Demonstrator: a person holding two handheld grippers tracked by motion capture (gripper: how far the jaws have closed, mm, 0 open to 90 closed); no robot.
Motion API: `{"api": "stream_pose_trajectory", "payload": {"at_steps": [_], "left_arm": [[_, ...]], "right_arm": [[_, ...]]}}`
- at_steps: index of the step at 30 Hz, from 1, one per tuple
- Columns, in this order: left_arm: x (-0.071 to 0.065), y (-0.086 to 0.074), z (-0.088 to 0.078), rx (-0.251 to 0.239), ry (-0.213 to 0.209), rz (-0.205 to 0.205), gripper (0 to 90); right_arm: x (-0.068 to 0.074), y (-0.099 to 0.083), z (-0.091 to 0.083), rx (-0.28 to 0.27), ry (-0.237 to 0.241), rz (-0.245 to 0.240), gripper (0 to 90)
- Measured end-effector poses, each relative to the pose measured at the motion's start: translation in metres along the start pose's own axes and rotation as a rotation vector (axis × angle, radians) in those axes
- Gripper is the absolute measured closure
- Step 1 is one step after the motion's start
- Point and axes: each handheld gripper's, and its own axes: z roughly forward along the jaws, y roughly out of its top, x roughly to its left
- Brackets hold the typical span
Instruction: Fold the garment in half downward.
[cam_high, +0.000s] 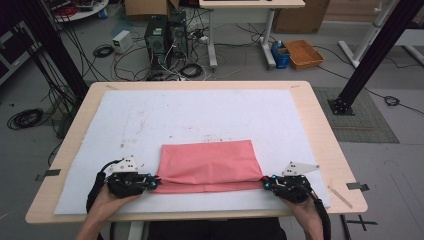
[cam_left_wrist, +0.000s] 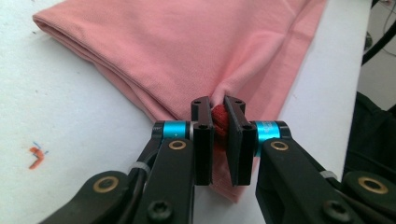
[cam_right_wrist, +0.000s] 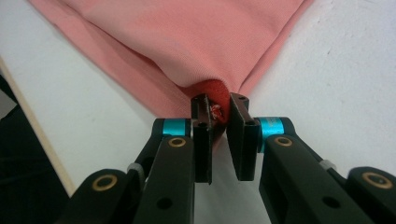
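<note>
1. Left claw (cam_high: 154, 183) clamped on the near left corner of the pink cloth (cam_high: 210, 165).
2. Right claw (cam_high: 266, 183) clamped on the near right corner.
3. Pinched corners hidden between jaws; cloth spans between claws on the desk (cam_high: 320, 135).

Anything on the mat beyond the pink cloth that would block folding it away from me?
Nothing visible. Both the left gripper and right gripper already pinch the pink cloth at its near corners, and the white mat beyond it lies bare.
</note>
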Motion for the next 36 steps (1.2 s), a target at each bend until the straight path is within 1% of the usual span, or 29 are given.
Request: {"api": "stream_pose_trajectory", "payload": {"at_steps": [5, 8, 10, 13, 15, 17, 18, 20, 21, 22, 24, 25, 26, 27, 29, 30, 31, 33, 34, 36], "left_arm": [[-0.001, -0.003, -0.002, 0.011, -0.016, 0.003, 82.2], [-0.003, -0.005, -0.003, 0.012, -0.022, 0.005, 82.2], [-0.003, -0.006, -0.004, 0.014, -0.027, 0.001, 82.2], [-0.004, -0.007, -0.006, 0.011, -0.034, 0.0, 82.2], [-0.005, -0.007, -0.006, 0.015, -0.035, -0.001, 82.2], [-0.005, -0.007, -0.006, 0.018, -0.039, 0.0, 82.1], [-0.005, -0.008, -0.006, 0.021, -0.038, 0.001, 82.1], [-0.004, -0.008, -0.005, 0.026, -0.042, -0.01, 82.0], [-0.004, -0.009, -0.005, 0.024, -0.044, -0.022, 81.7], [-0.004, -0.009, -0.005, 0.024, -0.043, -0.026, 80.1], [-0.004, -0.009, -0.008, 0.021, -0.054, -0.043, 69.5], [-0.003, -0.008, -0.011, 0.017, -0.047, -0.05, 64.0], [-0.004, -0.008, -0.014, 0.005, -0.033, -0.066, 60.2], [-0.003, -0.007, -0.018, -0.001, -0.027, -0.071, 58.1], [-0.001, -0.004, -0.023, -0.025, -0.006, -0.072, 55.9], [-0.001, -0.002, -0.025, -0.039, 0.005, -0.066, 55.9], [-0.001, 0.0, -0.025, -0.05, 0.023, -0.059, 55.9], [-0.002, 0.006, -0.023, -0.071, 0.052, -0.046, 56.2], [-0.003, 0.009, -0.02, -0.073, 0.056, -0.038, 57.4], [-0.006, 0.014, -0.012, -0.064, 0.061, -0.021, 64.7]], "right_arm": [[0.002, -0.002, -0.001, 0.009, 0.01, -0.003, 81.4], [0.002, -0.003, -0.003, 0.011, 0.013, -0.001, 81.4], [0.002, -0.004, -0.004, 0.009, 0.024, 0.008, 81.4], [0.004, -0.005, -0.005, 0.013, 0.029, 0.006, 81.4], [0.003, -0.006, -0.005, 0.026, 0.023, 0.018, 81.4], [0.006, -0.006, -0.006, 0.037, 0.007, 0.0, 81.4], [0.007, -0.006, -0.006, 0.038, 0.008, 0.004, 81.4], [0.006, -0.006, -0.006, 0.037, 0.013, 0.013, 80.6], [0.006, -0.006, -0.007, 0.035, 0.015, 0.016, 79.2], [0.006, -0.006, -0.007, 0.038, 0.02, 0.012, 76.7], [0.007, -0.007, -0.009, 0.036, 0.024, 0.024, 71.6], [0.007, -0.007, -0.011, 0.031, 0.033, 0.033, 67.1], [0.007, -0.008, -0.014, 0.025, 0.033, 0.045, 63.3], [0.006, -0.008, -0.017, 0.013, 0.029, 0.059, 61.0], [0.005, -0.007, -0.023, -0.032, 0.017, 0.075, 58.4], [0.005, -0.005, -0.025, -0.061, 0.019, 0.078, 58.3], [0.005, -0.003, -0.026, -0.081, 0.016, 0.071, 58.3], [0.007, 0.004, -0.024, -0.085, 0.004, 0.058, 58.5], [0.008, 0.008, -0.021, -0.09, 0.001, 0.044, 59.2], [0.009, 0.015, -0.015, -0.102, 0.006, 0.029, 61.5]]}}
